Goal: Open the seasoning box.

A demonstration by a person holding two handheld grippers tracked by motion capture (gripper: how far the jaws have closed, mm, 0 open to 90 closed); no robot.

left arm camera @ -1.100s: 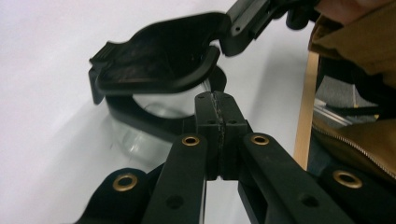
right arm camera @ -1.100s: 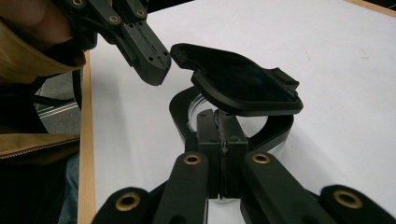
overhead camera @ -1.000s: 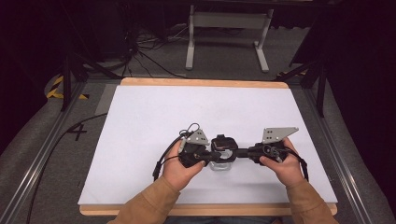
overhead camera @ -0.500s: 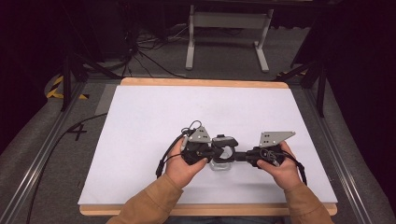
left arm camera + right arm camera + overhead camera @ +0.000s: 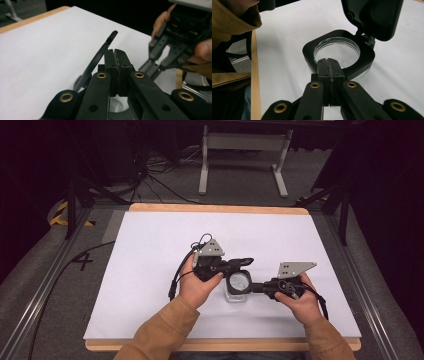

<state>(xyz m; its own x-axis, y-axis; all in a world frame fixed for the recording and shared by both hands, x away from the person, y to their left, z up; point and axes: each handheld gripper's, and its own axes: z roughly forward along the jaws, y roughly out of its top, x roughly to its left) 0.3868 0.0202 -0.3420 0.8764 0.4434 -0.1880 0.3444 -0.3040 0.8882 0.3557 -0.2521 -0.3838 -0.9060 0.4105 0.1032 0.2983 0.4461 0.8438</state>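
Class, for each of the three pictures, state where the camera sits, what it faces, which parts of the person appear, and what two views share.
High view: above the table, looking down; both forearms, hands, left gripper, right gripper.
Left gripper view: on the left gripper, facing the open lid edge-on and the other hand.
Right gripper view: on the right gripper, facing the clear container; sleeve.
Shared: lid.

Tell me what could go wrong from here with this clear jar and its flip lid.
1. The lid stands open beside the left gripper, whose jaws are shut and not clamped on it, so it may drop back shut.
2. The right gripper, also shut, sits at the jar's black collar without visibly gripping it. A push could slide or tip the jar on the white table.
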